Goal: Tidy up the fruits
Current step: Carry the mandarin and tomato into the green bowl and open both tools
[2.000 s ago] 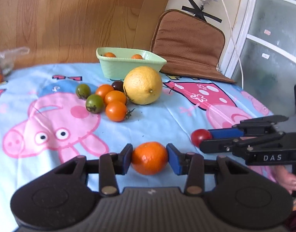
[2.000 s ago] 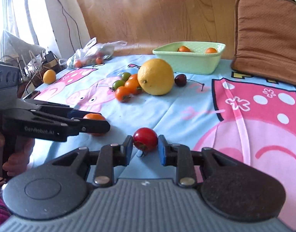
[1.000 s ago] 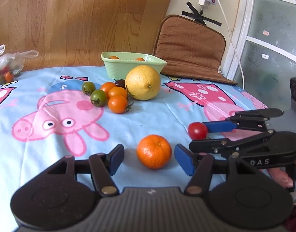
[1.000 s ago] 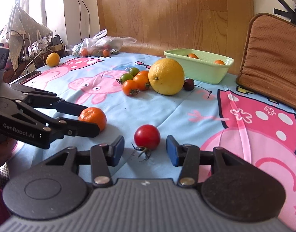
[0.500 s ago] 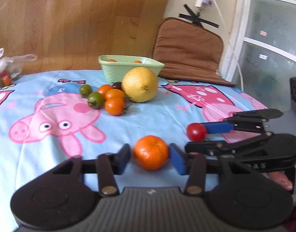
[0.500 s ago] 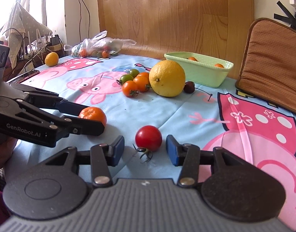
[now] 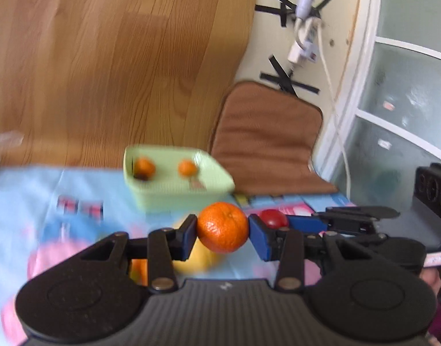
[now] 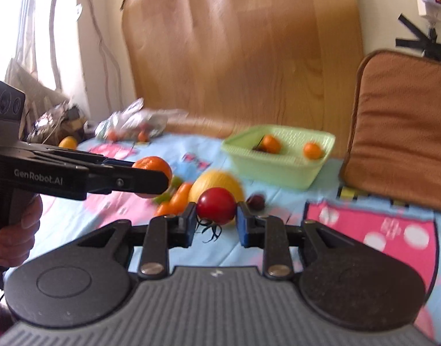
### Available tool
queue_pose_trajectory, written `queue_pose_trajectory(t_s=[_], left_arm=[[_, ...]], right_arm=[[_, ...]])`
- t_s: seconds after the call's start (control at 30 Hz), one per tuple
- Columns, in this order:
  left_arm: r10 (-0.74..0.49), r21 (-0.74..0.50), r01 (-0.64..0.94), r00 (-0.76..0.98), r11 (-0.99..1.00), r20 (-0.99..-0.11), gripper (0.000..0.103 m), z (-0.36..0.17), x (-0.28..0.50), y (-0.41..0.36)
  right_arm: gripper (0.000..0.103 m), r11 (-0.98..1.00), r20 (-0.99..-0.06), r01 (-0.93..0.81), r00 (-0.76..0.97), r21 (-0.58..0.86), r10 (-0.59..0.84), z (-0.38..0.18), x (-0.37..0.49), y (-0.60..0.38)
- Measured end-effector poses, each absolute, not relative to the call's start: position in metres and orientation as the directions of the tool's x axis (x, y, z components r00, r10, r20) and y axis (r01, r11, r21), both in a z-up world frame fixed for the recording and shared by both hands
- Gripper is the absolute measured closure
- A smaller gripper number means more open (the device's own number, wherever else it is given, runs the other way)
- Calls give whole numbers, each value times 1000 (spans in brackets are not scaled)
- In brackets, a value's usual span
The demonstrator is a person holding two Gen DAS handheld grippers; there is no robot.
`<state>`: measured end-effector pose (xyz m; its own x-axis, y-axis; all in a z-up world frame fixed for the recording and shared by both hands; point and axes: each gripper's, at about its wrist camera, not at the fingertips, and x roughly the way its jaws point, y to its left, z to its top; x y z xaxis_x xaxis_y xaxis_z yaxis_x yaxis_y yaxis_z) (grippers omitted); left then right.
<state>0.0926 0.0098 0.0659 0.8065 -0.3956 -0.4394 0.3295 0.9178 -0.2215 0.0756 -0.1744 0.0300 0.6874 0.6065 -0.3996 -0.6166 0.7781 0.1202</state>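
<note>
My left gripper (image 7: 222, 230) is shut on an orange mandarin (image 7: 222, 227) and holds it in the air above the table. My right gripper (image 8: 216, 216) is shut on a red tomato (image 8: 216, 205) with a dark stem, also lifted. Each gripper shows in the other's view: the left gripper (image 8: 151, 178) with the mandarin (image 8: 154, 165), the right gripper (image 7: 281, 222) with the tomato (image 7: 273, 217). A light green basket (image 7: 177, 193) (image 8: 278, 170) at the table's back holds two small orange fruits. A large yellow lemon (image 8: 217, 183) lies below, with small orange and green tomatoes (image 8: 177, 197).
A blue cartoon-print cloth (image 8: 364, 230) covers the table. A brown cushion (image 8: 399, 132) leans at the back right by a wooden board (image 8: 235, 52). A plastic bag with fruit (image 8: 131, 125) and a yellow fruit (image 8: 67, 143) lie at the far left. A dark cherry (image 8: 255, 201) sits near the lemon.
Both grippers closed on their fruits and lifted them off the cloth, moving toward the green basket. The views tilted upward and are blurred by motion.
</note>
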Motion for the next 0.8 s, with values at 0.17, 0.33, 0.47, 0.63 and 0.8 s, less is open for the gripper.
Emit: queue_pose_trajectory(t_s=[0.17,0.33,0.47,0.63,0.8], left_arm=[[-362,-259,263,786,929,-501,64,60,191,14],[-321,-251,212,758,945,-568,64,35,252,17],[-303,-234,199,732,952,-610,64,17,275,13],[-308,-254,190,741,948,-596,59,17,270,18],[-327,-278,202,777,939,-538,59,40,231,29]], right_arm=[[72,820,-384,-550,731,157,564,40,156,-171],[71,844,-434,-502,728,191,531,20,219,-161],[70,839,-462,-516,711,171,531,5,237,-148],[69,840,-465,-518,710,162,528,1,239,-147],[70,842,-416,-516,738,158,531,18,216,-160]])
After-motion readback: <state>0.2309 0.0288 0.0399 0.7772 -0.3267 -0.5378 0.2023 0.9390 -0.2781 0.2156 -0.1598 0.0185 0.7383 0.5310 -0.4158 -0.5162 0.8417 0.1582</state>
